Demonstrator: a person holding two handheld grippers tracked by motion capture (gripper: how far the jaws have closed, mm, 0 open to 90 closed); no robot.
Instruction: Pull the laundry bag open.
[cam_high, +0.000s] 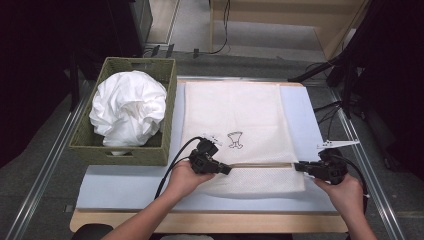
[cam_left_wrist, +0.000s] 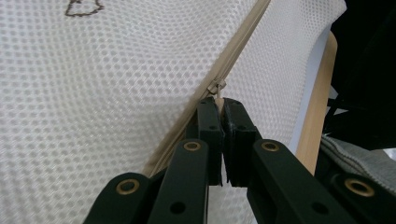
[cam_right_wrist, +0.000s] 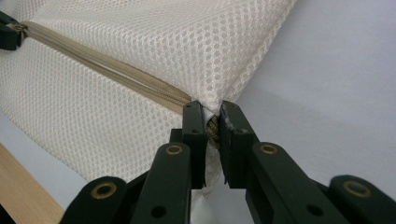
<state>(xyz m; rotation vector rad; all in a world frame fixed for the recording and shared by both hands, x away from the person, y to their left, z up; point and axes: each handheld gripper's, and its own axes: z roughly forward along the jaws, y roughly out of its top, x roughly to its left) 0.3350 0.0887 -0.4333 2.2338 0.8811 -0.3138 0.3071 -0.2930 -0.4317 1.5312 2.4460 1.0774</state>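
**Currently: mesh bag gripped at zip pull and zip end**

Left to right: basket (cam_high: 150, 150) of white cloth (cam_high: 127, 107) at 10 o'clock. Mesh bag (cam_high: 235, 112) lies flat at table centre. Left gripper (cam_left_wrist: 219, 103) is pinched tight on the zip pull (cam_left_wrist: 216, 87). Right gripper (cam_right_wrist: 212, 116), at 4 o'clock, clamps the bag's corner at the zip end. Judgement: bag is light, limp, prone to bunching; hold pull and zip end, keeping the zip (cam_right_wrist: 107, 65) taut.
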